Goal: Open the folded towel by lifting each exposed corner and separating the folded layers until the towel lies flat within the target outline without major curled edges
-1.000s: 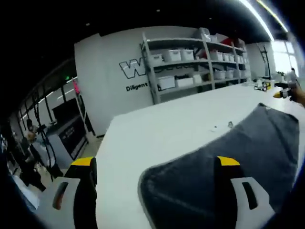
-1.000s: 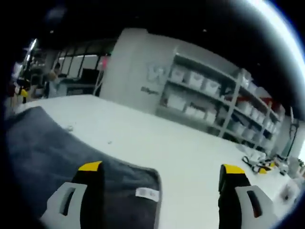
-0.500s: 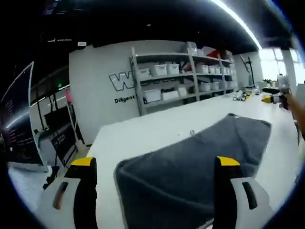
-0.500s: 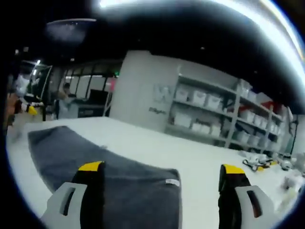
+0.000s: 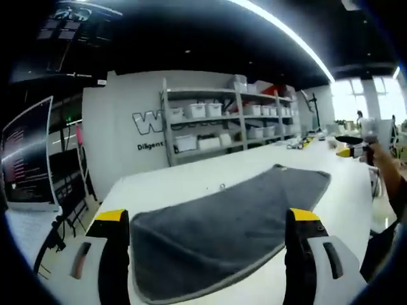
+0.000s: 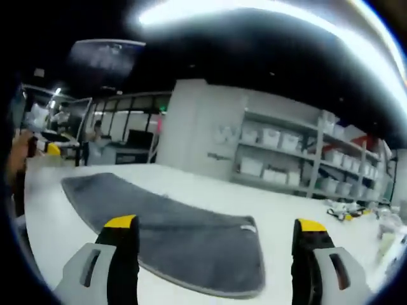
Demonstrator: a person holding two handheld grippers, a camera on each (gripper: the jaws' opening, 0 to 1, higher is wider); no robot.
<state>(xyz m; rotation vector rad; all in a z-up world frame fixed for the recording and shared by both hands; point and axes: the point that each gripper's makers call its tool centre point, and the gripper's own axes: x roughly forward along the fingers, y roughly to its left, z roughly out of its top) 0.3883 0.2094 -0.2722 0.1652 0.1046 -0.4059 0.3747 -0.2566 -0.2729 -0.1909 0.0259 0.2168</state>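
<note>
A dark grey towel lies spread flat on the white table; in the right gripper view the same towel shows a small white label near its far right corner. My left gripper stands open above the towel's near edge, nothing between its jaws. My right gripper is open too, raised over the towel's near edge. The right gripper appears in a hand at the far right of the left gripper view. The left gripper shows at the left of the right gripper view.
Grey shelves with white bins stand against the back wall behind the table, seen too as shelves. Small items lie at the table's far right. A desk and a person are at the back left.
Both views have pulled back and risen, so more of the towel and table shows. The towel lies flat and has not visibly moved. Both grippers stay open.
</note>
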